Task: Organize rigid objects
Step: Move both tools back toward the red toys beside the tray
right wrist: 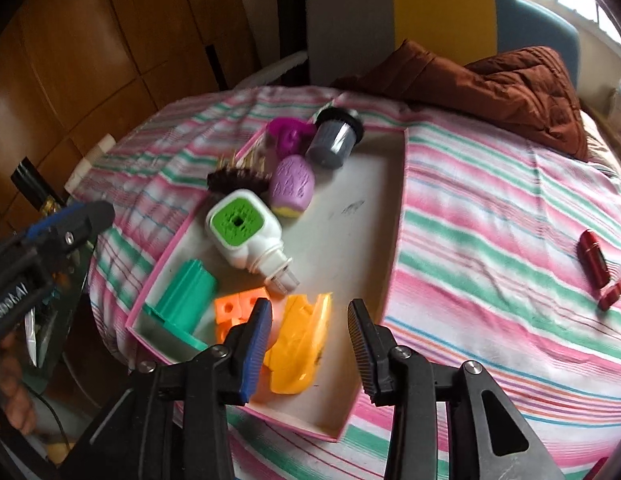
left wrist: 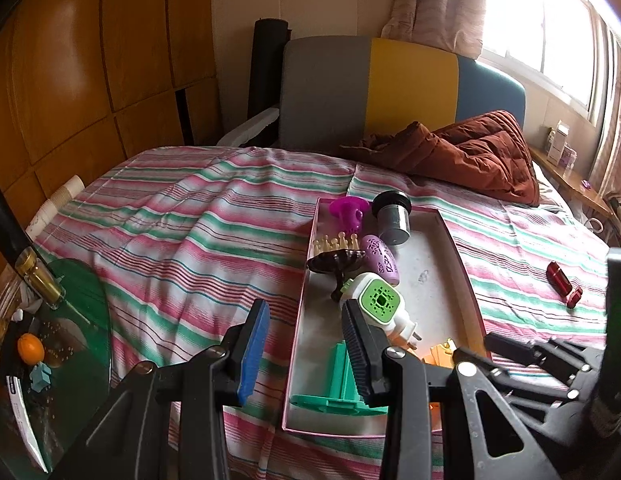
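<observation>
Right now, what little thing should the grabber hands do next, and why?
Probably swing the right gripper over toward the red tube and its red cap. Its jaws stand open and empty above the pink box, where the other toys already lie, while those two red pieces alone sit out on the striped sheet.

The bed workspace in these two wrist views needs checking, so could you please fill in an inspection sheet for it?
Surface: striped bedsheet, wrinkled, on a bed.
Job's things: pink-rimmed tray holds a green-faced plug-in diffuser, teal plastic part, orange block, yellow shell, purple egg-shaped case, grey jar, magenta piece and dark brush. Red lipstick and its cap lie on the sheet outside the tray.
Clutter: brown quilted jacket.
Grippers: left gripper open, empty; right gripper open over the yellow shell.
Cables: nothing seen.
Surroundings: wooden wardrobe, tricolour headboard, window, green glass side table.
</observation>
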The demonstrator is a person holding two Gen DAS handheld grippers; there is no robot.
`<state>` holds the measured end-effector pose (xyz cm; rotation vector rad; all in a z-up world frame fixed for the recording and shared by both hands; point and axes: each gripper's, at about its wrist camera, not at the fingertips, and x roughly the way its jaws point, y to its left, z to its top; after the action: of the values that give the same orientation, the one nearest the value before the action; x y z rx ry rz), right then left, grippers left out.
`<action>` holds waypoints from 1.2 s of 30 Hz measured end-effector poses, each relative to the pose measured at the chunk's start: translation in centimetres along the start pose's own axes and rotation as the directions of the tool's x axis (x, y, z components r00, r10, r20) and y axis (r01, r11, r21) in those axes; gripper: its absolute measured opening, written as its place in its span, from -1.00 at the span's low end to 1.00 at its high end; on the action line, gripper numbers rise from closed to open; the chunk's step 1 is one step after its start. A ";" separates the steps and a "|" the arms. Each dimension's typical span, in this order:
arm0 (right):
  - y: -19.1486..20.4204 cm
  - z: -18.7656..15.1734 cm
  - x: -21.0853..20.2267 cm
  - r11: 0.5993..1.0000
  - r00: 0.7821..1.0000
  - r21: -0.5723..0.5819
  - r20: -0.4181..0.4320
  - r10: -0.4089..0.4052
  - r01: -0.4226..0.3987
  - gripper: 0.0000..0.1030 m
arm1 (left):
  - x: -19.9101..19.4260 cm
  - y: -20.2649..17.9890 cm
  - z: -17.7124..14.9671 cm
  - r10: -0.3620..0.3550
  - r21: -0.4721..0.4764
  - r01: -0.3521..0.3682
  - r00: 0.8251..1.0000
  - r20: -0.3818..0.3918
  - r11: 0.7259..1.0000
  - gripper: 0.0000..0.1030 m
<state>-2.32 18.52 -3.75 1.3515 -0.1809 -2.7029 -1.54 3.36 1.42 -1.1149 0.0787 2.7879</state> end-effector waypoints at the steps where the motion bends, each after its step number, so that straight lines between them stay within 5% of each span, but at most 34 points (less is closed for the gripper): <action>1: -0.3 0.1 -0.3 1.000 1.000 0.003 0.010 -0.007 0.007 -0.19 | 0.0 0.0 0.0 -0.001 0.001 0.001 1.000 0.000 1.000 -0.27; 12: -9.5 1.3 -3.3 0.979 0.979 0.047 0.031 -0.202 0.200 -0.01 | 0.1 -2.2 0.2 -0.025 0.058 0.026 1.000 -0.006 0.998 -0.27; 21: -21.5 2.0 -6.3 0.898 0.908 0.188 0.056 -0.414 0.398 0.12 | 0.1 -4.6 0.6 -0.045 0.105 0.046 0.999 -0.006 0.993 -0.27; 25: -26.3 1.2 -7.2 0.860 0.890 0.301 0.070 -0.451 0.412 0.12 | 0.1 -6.1 1.2 -0.074 0.127 0.074 0.997 -0.008 0.989 -0.27; 29: -30.7 -0.9 -8.3 0.781 0.873 0.475 0.051 -0.484 0.405 0.12 | 0.1 -8.2 1.8 -0.115 0.151 0.116 0.993 -0.014 0.982 -0.27; 32: -32.9 -1.5 -8.7 0.725 0.878 0.572 0.017 -0.478 0.384 0.12 | 0.4 -9.8 2.2 -0.138 0.164 0.140 0.990 -0.022 0.976 -0.27; 36: -33.6 -2.2 -8.5 0.708 0.905 0.622 -0.001 -0.426 0.334 0.14 | 0.8 -13.0 2.6 -0.159 0.222 0.161 0.987 -0.026 0.962 -0.27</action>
<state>2.83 52.84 -3.66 1.4569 -0.9801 -3.2642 -1.95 16.60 2.78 -1.0285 0.2832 2.5563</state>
